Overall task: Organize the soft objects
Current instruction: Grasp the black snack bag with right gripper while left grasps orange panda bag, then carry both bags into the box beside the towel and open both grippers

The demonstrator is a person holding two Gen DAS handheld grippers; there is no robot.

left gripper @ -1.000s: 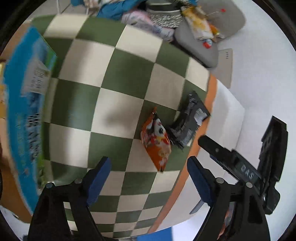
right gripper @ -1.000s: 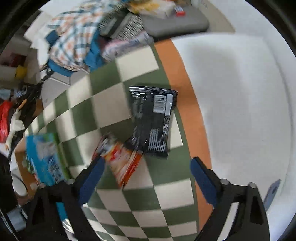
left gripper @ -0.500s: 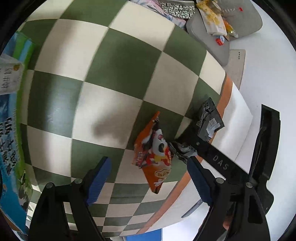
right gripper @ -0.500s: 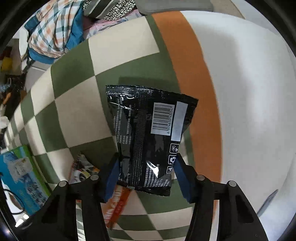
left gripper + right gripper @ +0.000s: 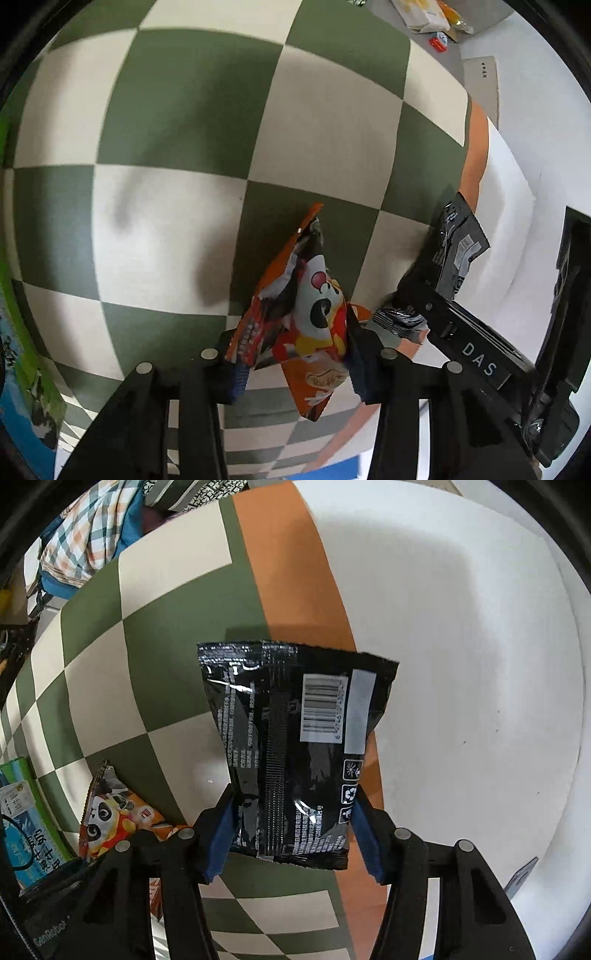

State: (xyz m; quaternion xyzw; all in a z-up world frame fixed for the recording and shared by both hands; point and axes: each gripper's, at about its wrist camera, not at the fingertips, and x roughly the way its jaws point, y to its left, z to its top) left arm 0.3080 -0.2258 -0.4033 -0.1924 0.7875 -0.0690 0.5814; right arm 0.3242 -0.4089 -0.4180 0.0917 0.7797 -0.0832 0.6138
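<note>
An orange snack bag with a panda (image 5: 306, 310) lies on the green and cream checkered mat (image 5: 184, 110). My left gripper (image 5: 295, 369) is shut on its lower end. A black snack bag with a barcode (image 5: 295, 738) lies across the mat's orange border (image 5: 295, 572). My right gripper (image 5: 291, 842) is shut on its near end. The black bag (image 5: 454, 251) and the right gripper show at the right of the left wrist view. The orange bag (image 5: 110, 816) shows at the lower left of the right wrist view.
A blue and green carton (image 5: 26, 830) lies at the mat's left. A heap of checked and patterned clothes (image 5: 92, 528) lies at the far end. A grey cushion with small packets (image 5: 436, 18) is beyond the mat. White floor (image 5: 461, 664) lies right of the orange border.
Both grippers came down to the mat and closed: the left on the orange bag, the right on the black bag. One second ago both were open above them.
</note>
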